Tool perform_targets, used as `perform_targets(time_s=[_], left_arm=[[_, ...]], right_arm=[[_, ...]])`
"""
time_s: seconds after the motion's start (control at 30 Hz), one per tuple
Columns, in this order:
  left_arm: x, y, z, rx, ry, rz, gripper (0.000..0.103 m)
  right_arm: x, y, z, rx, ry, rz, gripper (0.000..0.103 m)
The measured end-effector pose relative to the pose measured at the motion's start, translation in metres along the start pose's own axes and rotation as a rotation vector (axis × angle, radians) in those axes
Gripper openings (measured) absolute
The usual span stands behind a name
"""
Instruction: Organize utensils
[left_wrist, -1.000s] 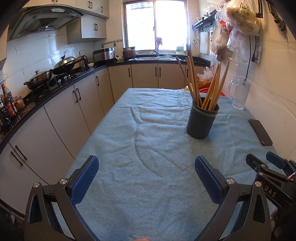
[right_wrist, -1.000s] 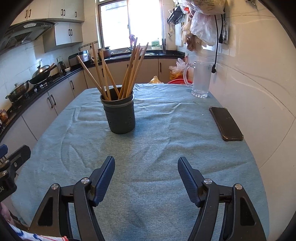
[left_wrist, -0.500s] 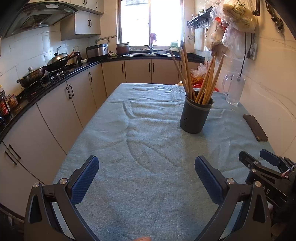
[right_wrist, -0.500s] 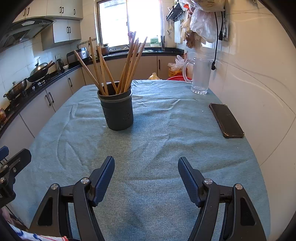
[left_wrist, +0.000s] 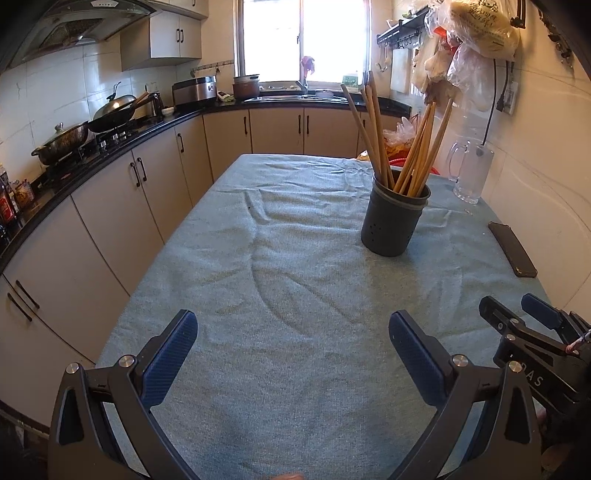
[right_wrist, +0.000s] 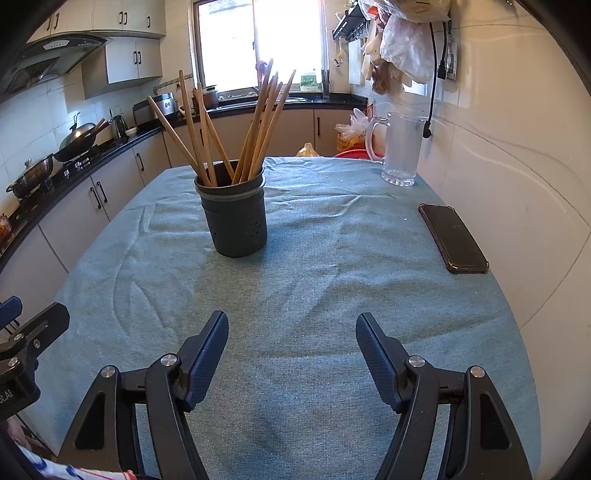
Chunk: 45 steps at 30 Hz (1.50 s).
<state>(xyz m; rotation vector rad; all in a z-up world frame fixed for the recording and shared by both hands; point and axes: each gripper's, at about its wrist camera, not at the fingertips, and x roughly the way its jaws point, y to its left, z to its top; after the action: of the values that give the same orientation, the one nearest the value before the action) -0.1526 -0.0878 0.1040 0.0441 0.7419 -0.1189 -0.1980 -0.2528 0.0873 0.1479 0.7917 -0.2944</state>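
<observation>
While both pairs of tongs hang low over the near end of the worktop (left_wrist: 295, 387), we can see right between their blue pads: the left tongs (left_wrist: 293, 343) are spread wide with nothing in them, and the right tongs (right_wrist: 291, 345) are spread wide and empty too. Our worktop is draped in a wrinkled blue-green cloth (right_wrist: 314, 288). Out ahead stands the dark grey holder (right_wrist: 235, 218), upright on the cloth, well apart from both tongs. From the left view it sits ahead and to the right (left_wrist: 395, 218); from the right view it sits ahead and a touch to the left. Inside it we count a bunch of long wooden chopsticks (right_wrist: 255, 125), all standing on end and fanning outward over the rim, some leaning left, some leaning right (left_wrist: 402, 144). None lie on the cloth that we can see. Over by the wall a black phone (right_wrist: 453, 238) lies flat near the worktop's right edge, and beyond it, at the far right corner, a clear glass jug (right_wrist: 400, 147) stands upright. Along the left runs the kitchen counter with a wok (left_wrist: 112, 112) on the stove.
</observation>
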Motion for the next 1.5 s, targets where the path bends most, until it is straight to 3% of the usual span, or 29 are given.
perform_targets(time_s=[1.2,1.5], left_arm=[[0.009,0.000,-0.005,-0.029,0.051,-0.033,0.103],[0.012,0.002,-0.006,-0.037,0.058,-0.040,0.103]], right_arm=[[0.002,0.008,-0.004,-0.020,0.007,0.000,0.079],[-0.003,0.009,-0.004,-0.015,-0.026,-0.005,0.079]])
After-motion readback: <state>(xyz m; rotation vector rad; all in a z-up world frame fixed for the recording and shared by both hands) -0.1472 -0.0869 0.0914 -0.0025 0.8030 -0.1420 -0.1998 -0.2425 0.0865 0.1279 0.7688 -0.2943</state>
